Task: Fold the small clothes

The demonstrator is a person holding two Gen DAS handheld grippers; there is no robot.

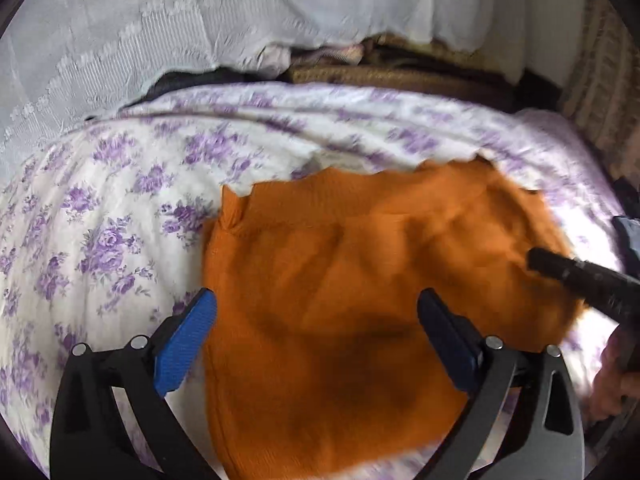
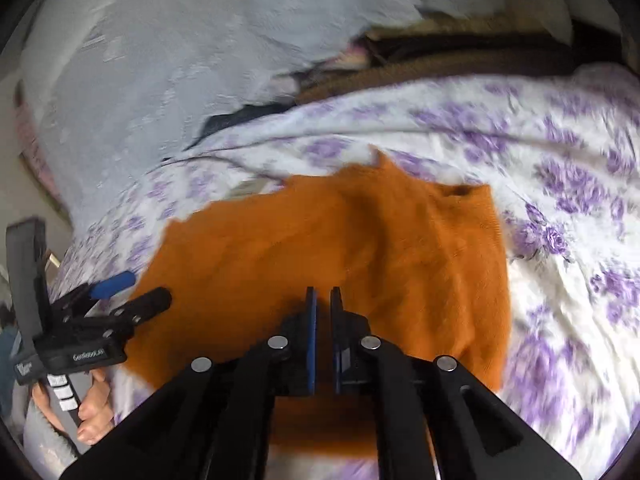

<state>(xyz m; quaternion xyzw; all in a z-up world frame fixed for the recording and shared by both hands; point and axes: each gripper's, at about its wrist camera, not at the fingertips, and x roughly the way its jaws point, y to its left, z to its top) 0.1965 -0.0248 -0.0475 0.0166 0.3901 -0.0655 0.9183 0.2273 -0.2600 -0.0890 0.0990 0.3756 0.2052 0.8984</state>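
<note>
Sweater (image 1: 340, 280), orange, lies on bed (image 1: 100, 200), doubled over, edges ragged; we judge one fold done, more left. Left tongs (image 1: 316, 312) spread wide above it, nothing pinched. Right tongs (image 2: 323, 304) nearly pressed together, empty as far as we see. Near hem hidden under tongs; motion blur hides layers, sleeves.

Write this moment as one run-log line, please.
orange garment: flat on floral sheet | left hand-held gripper: open, empty | right hand-held gripper: nearly shut, nothing visibly gripped
</note>
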